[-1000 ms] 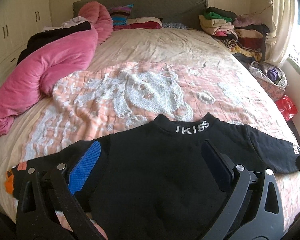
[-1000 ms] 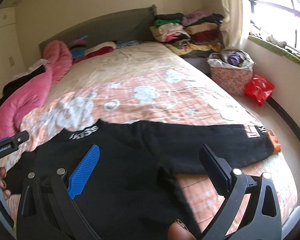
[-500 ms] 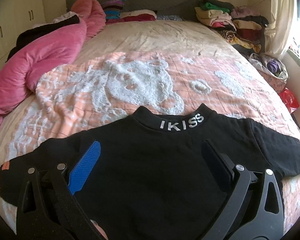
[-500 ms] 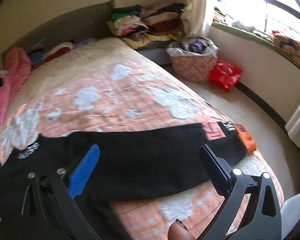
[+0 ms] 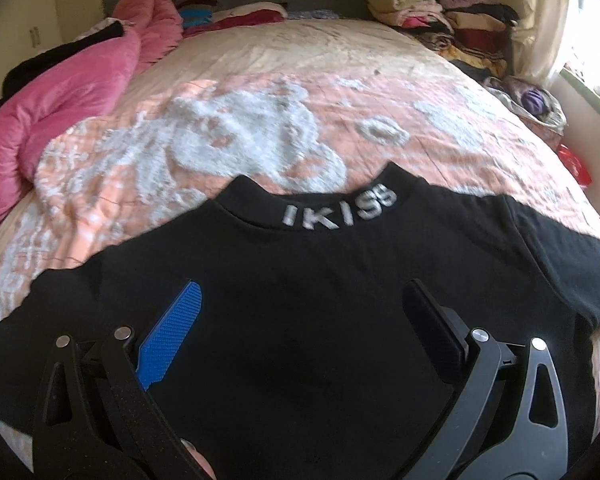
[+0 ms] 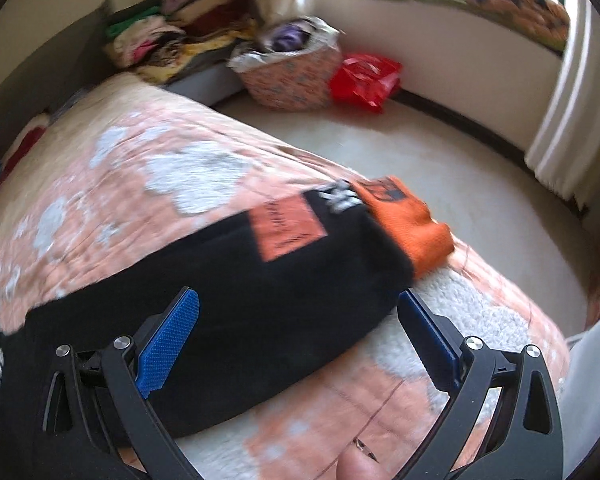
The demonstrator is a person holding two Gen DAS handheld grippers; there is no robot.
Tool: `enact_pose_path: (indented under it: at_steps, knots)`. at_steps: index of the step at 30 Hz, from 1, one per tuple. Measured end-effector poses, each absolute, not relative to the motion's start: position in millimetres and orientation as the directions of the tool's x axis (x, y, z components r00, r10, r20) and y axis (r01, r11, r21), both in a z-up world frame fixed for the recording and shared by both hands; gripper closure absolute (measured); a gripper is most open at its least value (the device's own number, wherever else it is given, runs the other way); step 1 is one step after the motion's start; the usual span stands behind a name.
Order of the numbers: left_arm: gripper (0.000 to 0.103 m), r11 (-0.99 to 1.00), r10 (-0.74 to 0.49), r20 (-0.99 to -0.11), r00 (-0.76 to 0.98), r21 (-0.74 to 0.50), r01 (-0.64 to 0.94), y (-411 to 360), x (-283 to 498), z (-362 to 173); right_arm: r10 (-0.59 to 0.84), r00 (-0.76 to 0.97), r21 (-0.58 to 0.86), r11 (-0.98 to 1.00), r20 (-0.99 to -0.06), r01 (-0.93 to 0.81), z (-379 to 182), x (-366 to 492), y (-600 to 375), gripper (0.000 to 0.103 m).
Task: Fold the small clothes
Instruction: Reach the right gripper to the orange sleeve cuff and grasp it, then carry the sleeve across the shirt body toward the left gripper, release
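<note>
A black sweatshirt (image 5: 320,320) lies spread flat on the bed (image 5: 300,60), on a peach quilt (image 5: 228,148) with fluffy white patterns. Its collar points toward the headboard and its hem toward the near edge of the bed, so the body runs along the bed while the two sleeves stretch out sideways across it. The collar carries white letters that read "IKISS" (image 5: 340,210).

The left gripper (image 5: 300,312) hovers over the middle of the sweatshirt's body, its jaws spread wide apart with nothing between them; whether the tips touch the cloth cannot be told. One finger has a blue ribbed pad (image 5: 172,336).

In the right wrist view the right sleeve (image 6: 228,292) reaches toward the side edge of the bed and ends in an orange cuff (image 6: 412,220). An orange rectangular patch (image 6: 286,226) sits on the sleeve, and beside the cuff there is white lettering too blurred to read. The right gripper (image 6: 298,312) is also wide apart and empty, straddling the sleeve short of the cuff, one blue pad over the black cloth and the other over the quilt just beside the sleeve's edge.

A pink duvet (image 5: 60,96) is bunched along the left side of the bed, and folded clothes (image 5: 440,20) are stacked near the headboard. On the floor stand a patterned basket (image 6: 292,76) and a red plastic bag (image 6: 364,80).
</note>
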State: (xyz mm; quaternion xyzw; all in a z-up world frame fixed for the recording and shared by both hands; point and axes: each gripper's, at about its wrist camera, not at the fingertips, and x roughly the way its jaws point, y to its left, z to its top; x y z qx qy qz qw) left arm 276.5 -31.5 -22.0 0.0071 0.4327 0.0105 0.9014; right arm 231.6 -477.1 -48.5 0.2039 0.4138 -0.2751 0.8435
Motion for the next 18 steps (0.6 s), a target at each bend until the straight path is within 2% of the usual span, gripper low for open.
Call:
enact_pose_path:
  at_steps: [6, 7, 8, 9, 10, 11, 12, 13, 18]
  knots:
    - [0.008, 1.0, -0.029, -0.789, 0.614, -0.019, 0.023, -35.7, 272.2, -29.5, -0.215, 0.506, 0.272, 0.639, -0.835, 0.72, -74.2, 225.1, -521.9, 0.004]
    - [0.008, 0.999, -0.039, -0.788, 0.615, -0.026, 0.031, -36.4, 271.4, -28.6, -0.21, 0.529, 0.298, 0.634, -0.822, 0.714, -73.7, 224.4, -525.3, 0.009]
    - [0.008, 0.998, -0.058, -0.784, 0.618, -0.04, 0.043, -35.9, 269.9, -26.1, -0.207, 0.549, 0.315, 0.635, -0.81, 0.705, -71.9, 225.1, -526.6, 0.017]
    - [0.008, 0.998, -0.07, -0.78, 0.622, -0.052, 0.047, -34.4, 269.2, -23.5, -0.211, 0.551, 0.316, 0.635, -0.807, 0.705, -70.8, 225.6, -527.0, 0.039]
    - [0.008, 0.997, -0.081, -0.774, 0.628, -0.063, 0.051, -32.4, 268.5, -20.5, -0.219, 0.557, 0.319, 0.631, -0.801, 0.708, -69.2, 224.7, -528.3, 0.056]
    - [0.008, 0.996, -0.089, -0.768, 0.634, -0.073, 0.053, -30.4, 268.2, -16.8, -0.214, 0.576, 0.339, 0.631, -0.789, 0.698, -67.7, 224.3, -530.7, 0.066]
    - [0.008, 0.996, -0.092, -0.763, 0.64, -0.081, 0.048, -26.3, 267.3, -12.0, -0.205, 0.602, 0.363, 0.636, -0.772, 0.681, -65.4, 224.0, -532.0, 0.086]
    - [0.008, 0.995, -0.093, -0.758, 0.645, -0.088, 0.041, -22.2, 266.6, -7.9, -0.198, 0.632, 0.387, 0.644, -0.749, 0.66, -59.3, 221.5, -531.3, 0.09]
    - [0.008, 0.987, -0.13, -0.743, 0.657, -0.158, 0.016, -0.2, 262.1, 10.3, -0.124, 0.779, 0.458, 0.748, -0.615, 0.48, -13.3, 213.7, -504.4, 0.09]
